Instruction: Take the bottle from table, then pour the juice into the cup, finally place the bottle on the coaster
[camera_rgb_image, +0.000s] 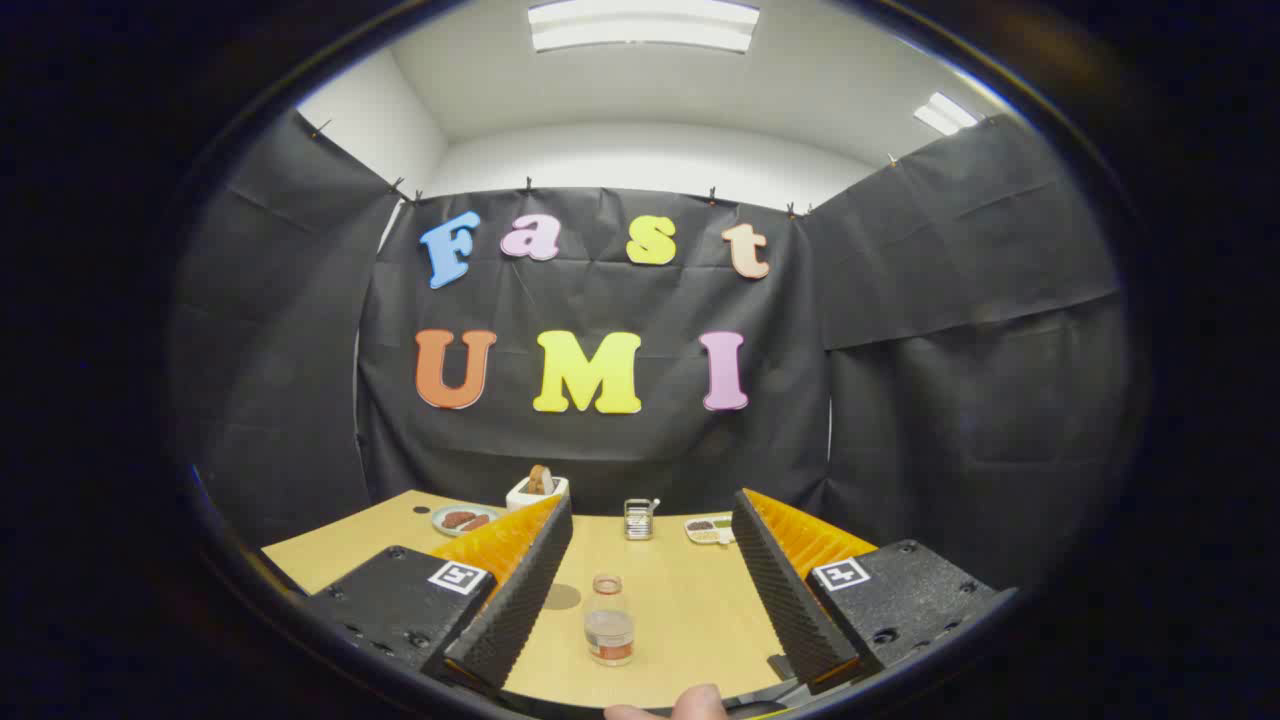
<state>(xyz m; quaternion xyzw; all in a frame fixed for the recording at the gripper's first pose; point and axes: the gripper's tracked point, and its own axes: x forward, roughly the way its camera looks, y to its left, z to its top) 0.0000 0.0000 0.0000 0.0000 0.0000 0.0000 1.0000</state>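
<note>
The gripper (650, 525) is being held with its two ribbed fingers spread wide apart and nothing gripped between them; a fingertip of the person's hand (690, 703) is showing just behind them; between the fingers, nearer the front edge of the pale wooden table (690, 610), a small clear plastic bottle with a reddish-orange band at its base (609, 620) is standing upright, untouched by either finger, and some clear liquid is seemingly being held in it, though the level cannot be judged well; a round greyish disc (562, 597), probably the coaster, is lying flat just beside the left finger, partly hidden by it; beyond the fingers, along the back edge of the table, a small metal rack-like container (638, 519) is standing near the middle, a white box with a brownish item in it (537, 490) and a round plate of dark reddish food (464, 519) are sitting toward the back left corner, and a small white dish of mixed bits (708, 529) is lying to the right; the cup cannot be identified with certainty; the task is being judged as barely begun: the bottle is not yet taken, and the pouring and the placing on the coaster are left.
</note>
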